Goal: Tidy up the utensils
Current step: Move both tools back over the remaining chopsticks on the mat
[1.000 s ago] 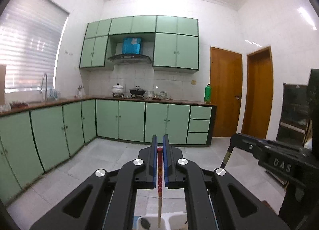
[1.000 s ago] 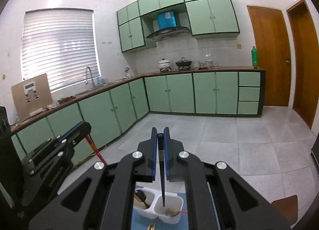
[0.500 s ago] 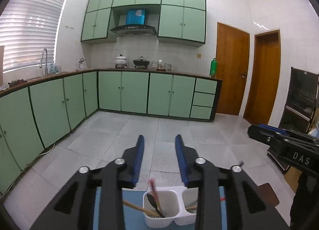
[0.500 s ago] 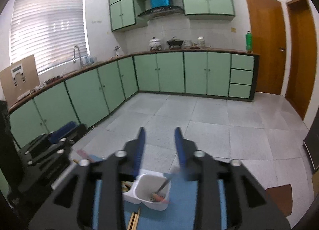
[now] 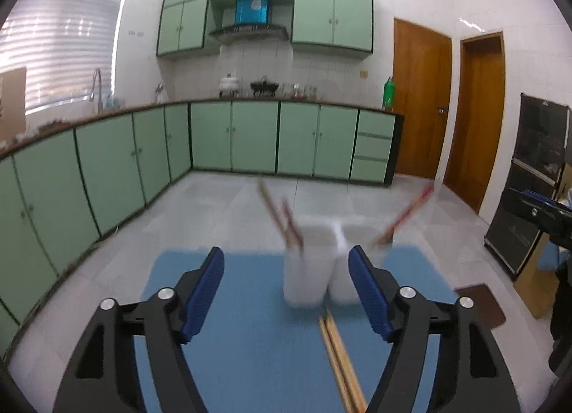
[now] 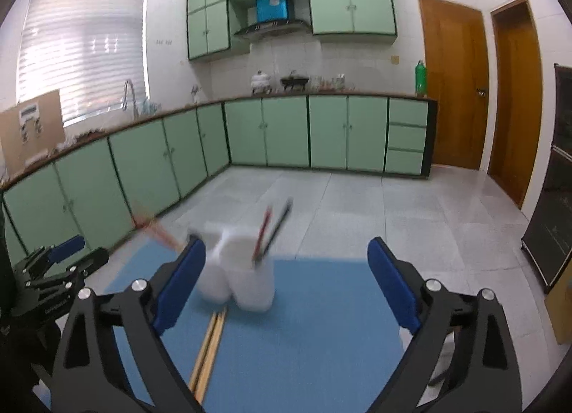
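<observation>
A white two-compartment utensil holder (image 5: 321, 262) (image 6: 243, 270) stands on a blue mat (image 5: 250, 341) (image 6: 314, 323), blurred by motion. Chopsticks and other utensils (image 5: 282, 216) (image 6: 271, 227) lean out of it. A pair of wooden chopsticks (image 5: 339, 355) (image 6: 209, 348) lies on the mat in front of the holder. My left gripper (image 5: 286, 291) hangs low over the mat with jaws opening and nothing pressed between its pads. My right gripper (image 6: 286, 284) is likewise opening wide and holds nothing. The left gripper also shows at the left edge (image 6: 57, 266) of the right wrist view.
Green kitchen cabinets (image 5: 250, 137) run along the left and far walls. Two wooden doors (image 5: 422, 98) stand at the right. A dark cabinet (image 5: 536, 177) and a cardboard box (image 6: 561, 305) sit at the right. Grey floor tiles lie beyond the mat.
Both grippers went from shut on utensils to open, and the utensils dropped into the holder. Both hands sank toward the mat, and the loose chopsticks came into view.
</observation>
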The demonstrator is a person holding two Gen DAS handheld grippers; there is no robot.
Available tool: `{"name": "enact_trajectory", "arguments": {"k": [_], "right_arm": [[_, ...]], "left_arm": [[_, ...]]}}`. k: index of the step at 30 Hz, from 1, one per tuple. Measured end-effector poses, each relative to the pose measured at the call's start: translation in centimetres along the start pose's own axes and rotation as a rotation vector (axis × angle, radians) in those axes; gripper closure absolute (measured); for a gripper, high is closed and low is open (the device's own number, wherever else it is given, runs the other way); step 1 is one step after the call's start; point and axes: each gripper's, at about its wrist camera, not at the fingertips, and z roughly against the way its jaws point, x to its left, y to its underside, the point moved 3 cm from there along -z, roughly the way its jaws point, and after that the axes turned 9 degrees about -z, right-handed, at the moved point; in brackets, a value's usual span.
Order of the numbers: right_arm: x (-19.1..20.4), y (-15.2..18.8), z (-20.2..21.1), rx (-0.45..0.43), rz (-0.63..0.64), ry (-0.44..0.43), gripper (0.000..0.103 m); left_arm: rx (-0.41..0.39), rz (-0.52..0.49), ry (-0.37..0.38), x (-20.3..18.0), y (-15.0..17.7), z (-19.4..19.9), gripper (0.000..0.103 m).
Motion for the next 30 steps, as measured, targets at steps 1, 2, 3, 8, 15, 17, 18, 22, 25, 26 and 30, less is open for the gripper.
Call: {"name": "enact_trajectory", "arguments": {"k": [1,2,3,8,15,17,18,22,25,26,30], "right_arm": [[0.0,1.5,0.1,0.018,0.007,0.004,0.014],[-0.1,3.6,0.0,0.045,0.017,0.010,0.014],[0.0,5.0,0.0,0.065,0.023,0.016,0.014],[0.4,12.2,-0.1,0.168,0.003,0.024,0.014],[2.2,18.6,-0.9,0.303,-0.024,0.013,0.014],[2.8,19.5,-0.9,0.326,-0.023,0.005,0.014],[3.1,19.8,-1.0,0.338,-0.021,0.000,0.014],[4.1,21.1,-1.1,0.375,0.007,-0.012,0.023],[4.7,21.6,-1.4,0.414,0.024,-0.015,0.026],[4.9,21.8,-1.5,0.429,0.025,-0.020,0.027],[5.7,22.6,-1.8,0.471,0.047,-0.022,0.029]], "left_arm": [[0.021,0.000,-0.011,-0.2,1.5,0.1,0.030],[0.037,-0.001,-0.016,-0.4,2.7,0.2,0.030],[0.053,0.000,-0.018,-0.6,3.7,0.2,0.029],[0.179,0.011,-0.012,-1.8,9.9,-0.7,0.029],[0.296,0.003,-0.010,-2.9,15.1,-1.0,0.029],[0.319,-0.001,-0.004,-3.1,15.7,-1.0,0.029],[0.329,-0.001,-0.001,-3.2,15.9,-0.9,0.029],[0.354,0.009,0.000,-3.3,16.7,-0.7,0.027],[0.369,0.010,-0.010,-2.8,16.5,-0.7,0.025],[0.378,0.004,-0.016,-2.7,16.7,-0.8,0.025],[0.400,0.031,-0.016,-1.7,17.1,-0.8,0.024]]}}
